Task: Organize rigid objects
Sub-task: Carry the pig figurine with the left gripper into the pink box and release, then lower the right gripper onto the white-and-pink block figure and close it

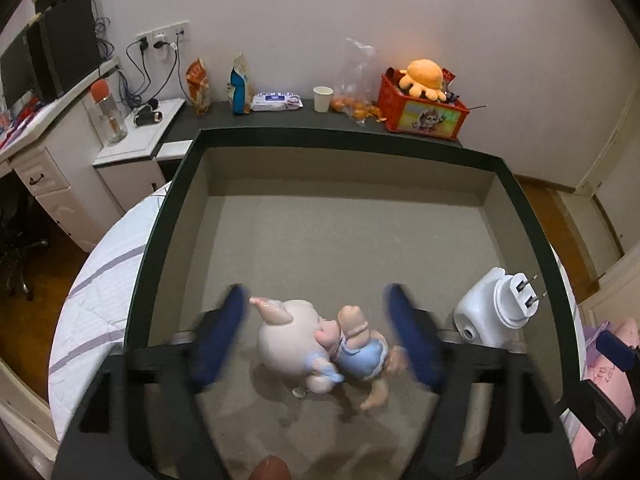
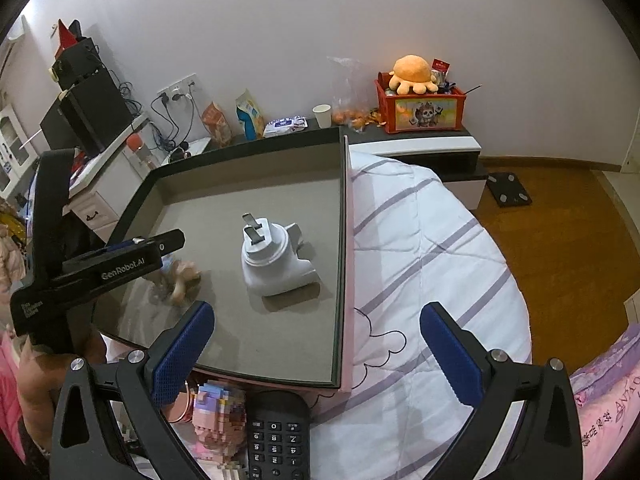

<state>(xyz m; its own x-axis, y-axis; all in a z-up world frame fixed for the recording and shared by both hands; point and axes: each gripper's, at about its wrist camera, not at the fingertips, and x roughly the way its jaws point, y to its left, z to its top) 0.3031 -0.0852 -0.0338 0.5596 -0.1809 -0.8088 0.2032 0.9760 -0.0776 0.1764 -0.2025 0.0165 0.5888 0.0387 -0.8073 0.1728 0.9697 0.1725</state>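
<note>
A shallow box with a dark rim and grey floor lies on the bed. A pink-and-blue doll figurine lies on the box floor between the blue pads of my left gripper, which is open around it without touching. A white plug adapter stands in the box at the right; it also shows in the right wrist view. My right gripper is open and empty above the box's near right corner. The left gripper shows there too, with the blurred doll under it.
A black remote, a pixel-block figure and a pink ring lie on the bed before the box. The striped quilt spreads right. A dark shelf behind holds snack bags, a paper cup and a red toy crate.
</note>
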